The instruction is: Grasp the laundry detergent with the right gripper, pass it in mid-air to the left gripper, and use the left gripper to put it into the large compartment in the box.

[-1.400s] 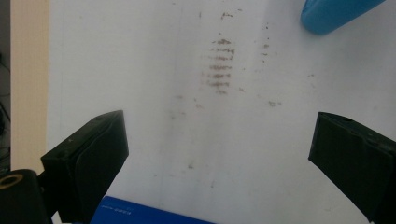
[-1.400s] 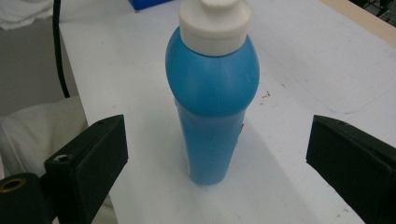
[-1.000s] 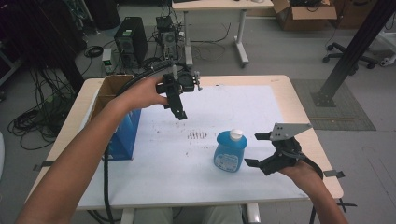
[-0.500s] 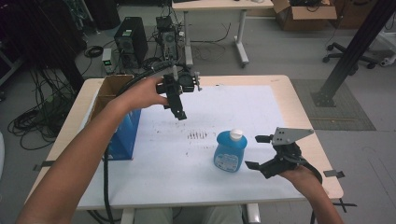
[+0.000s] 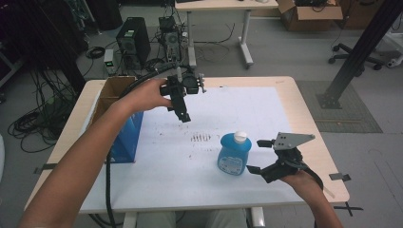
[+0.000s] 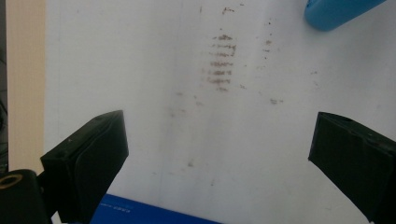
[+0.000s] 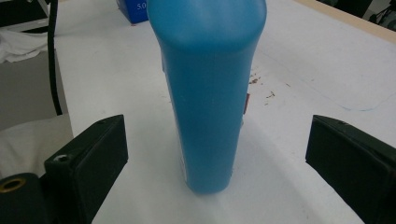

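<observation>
A blue bottle (image 5: 233,156) with a white cap stands upright on the white mat (image 5: 157,161), right of the middle. My right gripper (image 5: 256,156) is just to its right at table height, open, its jaws aimed at the bottle. In the right gripper view the blue bottle (image 7: 210,93) stands between and a little ahead of the spread jaws of that gripper (image 7: 217,140), untouched. My left gripper (image 5: 183,114) hangs above the far middle of the mat, pointing down. Its own view shows the left gripper (image 6: 217,135) open over brown smudges (image 6: 219,60), with nothing between the jaws.
A blue box (image 5: 127,135) stands at the mat's left edge, against an open cardboard box (image 5: 114,90). The left gripper's black cable (image 5: 108,180) runs along the table's left side. The wooden table edge (image 5: 328,156) lies close behind the right hand.
The right gripper has eased slightly lower and nearer the bottle. The left gripper and the bottle have stayed put.
</observation>
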A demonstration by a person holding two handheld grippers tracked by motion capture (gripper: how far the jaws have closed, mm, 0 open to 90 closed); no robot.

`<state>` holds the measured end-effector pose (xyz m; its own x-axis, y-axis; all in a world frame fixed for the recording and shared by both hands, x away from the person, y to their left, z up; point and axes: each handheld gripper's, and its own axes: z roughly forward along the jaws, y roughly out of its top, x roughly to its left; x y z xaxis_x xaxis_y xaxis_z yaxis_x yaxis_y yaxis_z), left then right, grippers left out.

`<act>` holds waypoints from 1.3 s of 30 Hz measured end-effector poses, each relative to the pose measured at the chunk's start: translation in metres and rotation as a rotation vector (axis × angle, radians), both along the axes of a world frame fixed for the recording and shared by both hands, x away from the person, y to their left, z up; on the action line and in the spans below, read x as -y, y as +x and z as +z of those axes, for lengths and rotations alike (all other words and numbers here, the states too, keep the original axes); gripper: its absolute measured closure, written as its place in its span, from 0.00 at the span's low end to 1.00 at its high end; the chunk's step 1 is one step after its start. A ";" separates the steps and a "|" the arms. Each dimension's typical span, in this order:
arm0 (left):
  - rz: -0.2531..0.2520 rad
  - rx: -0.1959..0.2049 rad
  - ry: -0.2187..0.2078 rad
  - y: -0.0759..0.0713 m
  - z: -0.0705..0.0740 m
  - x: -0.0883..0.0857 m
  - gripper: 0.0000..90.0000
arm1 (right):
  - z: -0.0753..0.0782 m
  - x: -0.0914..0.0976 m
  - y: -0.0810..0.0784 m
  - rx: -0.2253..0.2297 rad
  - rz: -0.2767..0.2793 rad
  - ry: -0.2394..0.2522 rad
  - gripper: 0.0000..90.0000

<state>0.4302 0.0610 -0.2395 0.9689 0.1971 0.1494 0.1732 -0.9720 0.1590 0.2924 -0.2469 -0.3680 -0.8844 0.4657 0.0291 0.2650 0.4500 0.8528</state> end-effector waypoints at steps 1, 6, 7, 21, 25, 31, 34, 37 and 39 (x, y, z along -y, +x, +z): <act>0.000 0.001 0.000 0.000 0.000 0.000 0.05 | -0.001 -0.001 0.001 -0.001 0.000 0.001 0.06; 0.001 0.001 0.000 0.000 0.000 0.000 0.05 | -0.008 -0.007 0.004 -0.005 -0.001 0.012 0.06; 0.000 0.000 0.001 0.000 0.000 0.000 0.05 | -0.009 -0.008 0.005 -0.005 0.000 0.015 0.06; -0.003 0.001 0.007 -0.001 -0.001 0.002 0.06 | -0.022 -0.024 0.013 -0.002 0.005 0.049 0.06; -0.003 0.001 0.005 -0.001 -0.001 0.002 0.06 | -0.026 -0.029 0.015 0.000 0.003 0.064 0.06; -0.001 0.003 0.005 -0.001 0.000 0.001 0.06 | -0.028 -0.037 0.017 0.012 0.014 0.069 0.09; -0.002 0.006 0.001 -0.001 0.000 0.001 0.06 | -0.030 -0.040 0.017 0.017 0.015 0.078 0.12; 0.000 0.006 0.002 -0.002 0.001 0.001 0.06 | -0.031 -0.040 0.018 0.013 0.015 0.084 0.14; 0.000 0.007 0.002 -0.002 0.001 0.000 0.06 | -0.032 -0.040 0.019 0.008 0.013 0.094 0.15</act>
